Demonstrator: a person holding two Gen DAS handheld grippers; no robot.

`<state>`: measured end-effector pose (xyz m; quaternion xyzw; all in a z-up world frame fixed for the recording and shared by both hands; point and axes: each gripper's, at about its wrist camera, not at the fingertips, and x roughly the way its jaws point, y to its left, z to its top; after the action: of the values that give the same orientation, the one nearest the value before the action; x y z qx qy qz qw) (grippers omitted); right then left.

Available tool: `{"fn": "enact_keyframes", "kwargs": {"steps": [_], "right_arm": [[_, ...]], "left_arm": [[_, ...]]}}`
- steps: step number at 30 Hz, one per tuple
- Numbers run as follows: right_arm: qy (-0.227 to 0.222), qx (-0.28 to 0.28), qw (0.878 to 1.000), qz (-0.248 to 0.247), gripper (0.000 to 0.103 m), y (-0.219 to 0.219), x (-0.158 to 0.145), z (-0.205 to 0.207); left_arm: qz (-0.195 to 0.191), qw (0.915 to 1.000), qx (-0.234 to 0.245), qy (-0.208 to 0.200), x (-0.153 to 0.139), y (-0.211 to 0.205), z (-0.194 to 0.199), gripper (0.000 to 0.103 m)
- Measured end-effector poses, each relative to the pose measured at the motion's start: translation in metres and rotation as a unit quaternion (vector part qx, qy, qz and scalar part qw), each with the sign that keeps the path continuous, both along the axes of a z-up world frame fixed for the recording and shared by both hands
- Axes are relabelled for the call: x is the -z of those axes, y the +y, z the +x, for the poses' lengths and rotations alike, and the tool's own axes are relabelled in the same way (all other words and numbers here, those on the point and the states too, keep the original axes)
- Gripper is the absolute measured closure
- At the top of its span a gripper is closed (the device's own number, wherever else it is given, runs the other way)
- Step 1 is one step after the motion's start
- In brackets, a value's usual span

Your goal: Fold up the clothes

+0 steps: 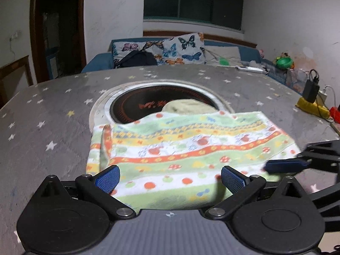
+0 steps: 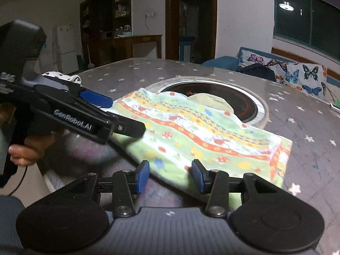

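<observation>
Item: patterned cloth, striped in green, yellow and orange with mushroom and fruit motifs, lay flat at the centre of both wrist views, already doubled over, with a folded edge showing at its left side in the left wrist view. It rested on the star-printed desk, its far edge overhanging the round recessed burner in the upper middle of the frame, where a pale cream cloth sat partly under it. Left tool: blue pads spread wide apart, holding nothing, poised over the near hem at the bottom of the frame, probably lined up to pinch that edge for a further fold. Right tool: pads likewise apart and empty, straddling the near corner at the lower centre of the right wrist view, presumably so both tools could lift the same hem together. The left tool also appeared at the left of the right wrist view, gripped by a hand. A second spotted garment lay behind it at the upper left, apparently waiting its turn.
</observation>
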<state>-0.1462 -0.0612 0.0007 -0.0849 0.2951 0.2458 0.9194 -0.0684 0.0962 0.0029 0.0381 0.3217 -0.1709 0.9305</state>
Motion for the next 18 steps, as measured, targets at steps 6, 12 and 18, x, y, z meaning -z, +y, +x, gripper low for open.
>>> {"fn": "enact_keyframes", "kwargs": {"steps": [6, 12, 18], "right_arm": [[0.0, 0.013, 1.0, 0.001, 0.058, -0.011, -0.009, -0.005], [0.016, 0.047, 0.999, 0.008, 0.057, -0.026, -0.004, 0.003], [0.017, 0.064, 0.998, 0.014, 0.056, -0.038, -0.008, 0.002]], "left_arm": [[0.005, 0.9999, -0.008, 0.005, 0.006, 0.003, 0.001, 0.0], [0.007, 0.9999, -0.01, 0.007, 0.008, 0.004, 0.002, 0.0], [0.007, 0.9998, -0.015, 0.014, 0.004, 0.003, 0.005, 0.0]]}}
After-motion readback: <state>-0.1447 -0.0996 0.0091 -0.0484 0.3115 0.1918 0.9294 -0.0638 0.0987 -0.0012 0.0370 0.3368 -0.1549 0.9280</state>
